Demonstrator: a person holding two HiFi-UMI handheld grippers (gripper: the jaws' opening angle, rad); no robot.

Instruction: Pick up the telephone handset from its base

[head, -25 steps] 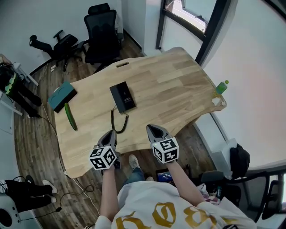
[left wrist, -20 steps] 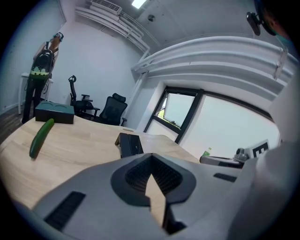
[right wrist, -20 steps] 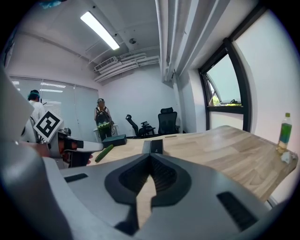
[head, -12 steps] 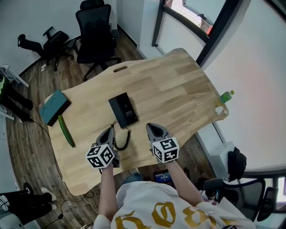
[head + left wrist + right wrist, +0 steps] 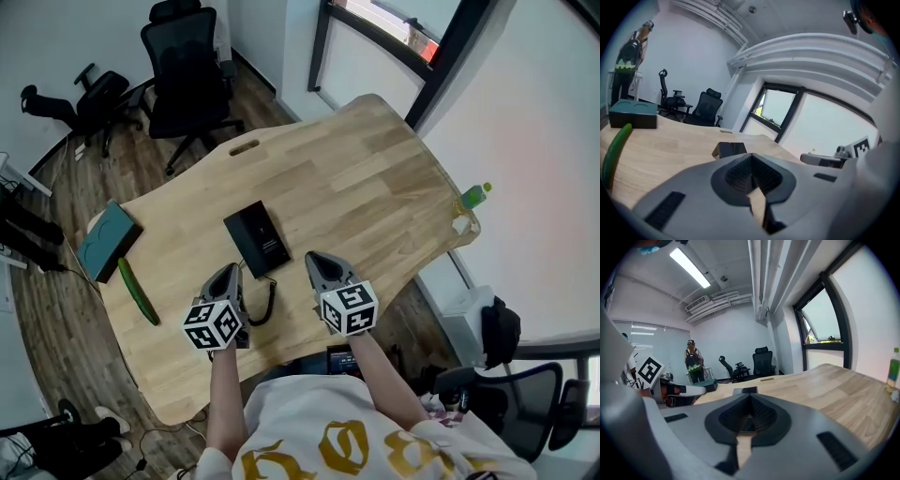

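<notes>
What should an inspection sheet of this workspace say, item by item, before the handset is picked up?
Surface: wooden table, light wood with a curved edge.
Job's things: black telephone, handset apparently on its base, untouched.
Clutter: teal box, cucumber, green bottle at the table's right corner.
Grippers: left gripper and right gripper near the front edge, short of the telephone; both pairs of jaws together, nothing between them.
Cables: coiled cord running from the telephone toward the front edge.
Surroundings: office chairs, window, black bag on the floor.
</notes>
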